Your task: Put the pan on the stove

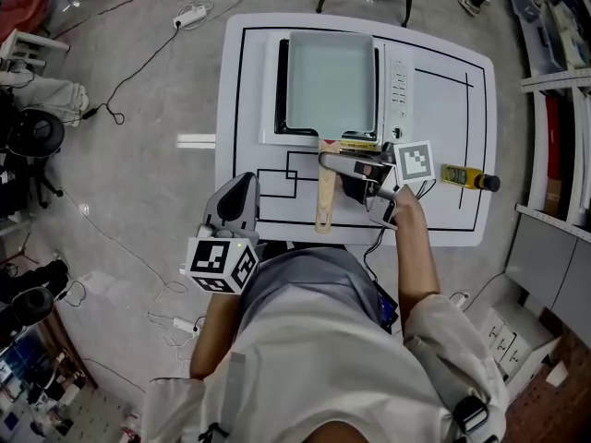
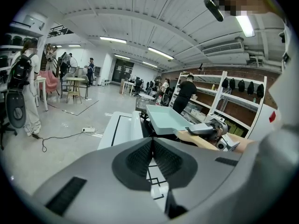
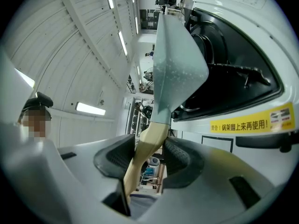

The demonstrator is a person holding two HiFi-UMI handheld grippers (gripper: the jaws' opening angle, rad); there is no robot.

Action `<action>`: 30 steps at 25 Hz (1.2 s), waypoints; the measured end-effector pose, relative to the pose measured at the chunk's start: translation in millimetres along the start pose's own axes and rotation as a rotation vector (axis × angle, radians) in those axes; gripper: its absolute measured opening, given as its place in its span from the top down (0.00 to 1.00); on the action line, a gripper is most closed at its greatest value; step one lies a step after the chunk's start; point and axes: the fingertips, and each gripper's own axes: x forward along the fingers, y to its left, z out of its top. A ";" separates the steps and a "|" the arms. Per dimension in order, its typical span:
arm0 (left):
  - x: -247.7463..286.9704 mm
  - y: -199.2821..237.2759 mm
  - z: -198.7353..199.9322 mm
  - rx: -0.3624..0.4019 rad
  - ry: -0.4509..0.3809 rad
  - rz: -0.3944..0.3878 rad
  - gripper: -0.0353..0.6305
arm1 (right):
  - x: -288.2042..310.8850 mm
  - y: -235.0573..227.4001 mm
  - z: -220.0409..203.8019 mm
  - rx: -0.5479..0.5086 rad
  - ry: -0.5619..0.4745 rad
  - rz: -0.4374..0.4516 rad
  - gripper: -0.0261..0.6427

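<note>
A rectangular pale-green pan (image 1: 331,81) sits open side up over the white stove (image 1: 399,86) at the table's (image 1: 443,220) far edge, its wooden handle (image 1: 326,197) pointing toward the near edge.

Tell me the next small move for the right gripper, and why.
Probably open the right gripper and let go. The rectangular pan already lies squarely over the stove, seemingly on its grate, while the jaws clamp its wooden handle. If it feels unsupported, lower slightly first.

Open lab/workshop hall: concrete floor (image 1: 157,183), loose cables (image 1: 111,111), power strip (image 1: 191,14), shelving racks (image 2: 233,97), ceiling strip lights (image 2: 161,53), white table (image 1: 434,118) marked with black tape lines, people (image 2: 187,92) in background.
</note>
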 end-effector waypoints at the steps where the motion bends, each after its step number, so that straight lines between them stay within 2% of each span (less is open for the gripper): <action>1: 0.1 0.0 -0.4 -0.003 0.001 -0.001 0.93 | -0.3 -0.2 0.1 0.005 -0.002 0.005 0.68; 10: -0.1 2.0 -3.9 -0.023 0.005 -0.005 0.93 | -5.4 -4.4 1.5 0.065 -0.026 0.070 0.69; 30: 0.2 0.6 -8.2 -0.043 0.014 -0.015 0.93 | -6.7 -10.9 7.4 0.089 -0.037 0.107 0.70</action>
